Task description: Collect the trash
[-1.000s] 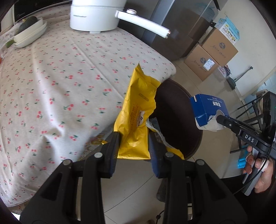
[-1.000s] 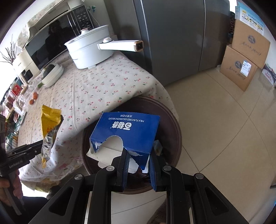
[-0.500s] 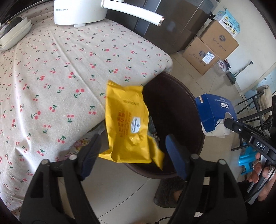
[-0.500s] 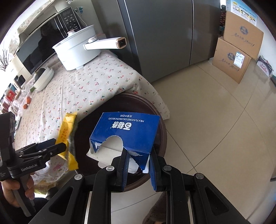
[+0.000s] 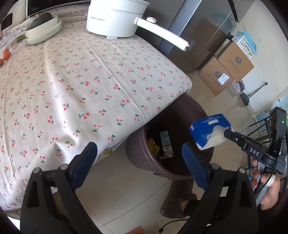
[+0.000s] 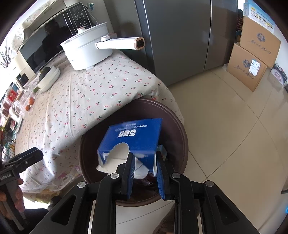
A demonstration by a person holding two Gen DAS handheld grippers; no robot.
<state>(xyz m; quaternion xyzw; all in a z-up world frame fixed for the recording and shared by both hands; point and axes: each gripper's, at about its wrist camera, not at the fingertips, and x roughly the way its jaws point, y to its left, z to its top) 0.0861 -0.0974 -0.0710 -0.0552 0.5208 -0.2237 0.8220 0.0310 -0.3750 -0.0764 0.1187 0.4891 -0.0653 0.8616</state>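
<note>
A dark brown trash bin (image 5: 181, 172) stands on the floor at the table's corner; it also shows in the right wrist view (image 6: 181, 136). A yellow wrapper (image 5: 153, 145) and a small carton (image 5: 166, 142) lie inside it. My left gripper (image 5: 140, 162) is open and empty above the bin's near side. My right gripper (image 6: 144, 162) has its jaws a little apart around a torn blue cardboard box (image 6: 133, 138), right over the bin. The blue box (image 5: 209, 129) looks blurred in the left wrist view.
The table with a cherry-print cloth (image 5: 72, 81) holds a white electric pot (image 5: 115, 16) with a long handle and stacked white dishes (image 5: 43, 30). A grey fridge (image 6: 180, 36) and cardboard boxes (image 6: 252, 59) stand behind. My slippered foot (image 5: 180, 199) is by the bin.
My left gripper opened and the yellow wrapper dropped into the bin. My right gripper carried the blue box over the bin and its jaws have started to part.
</note>
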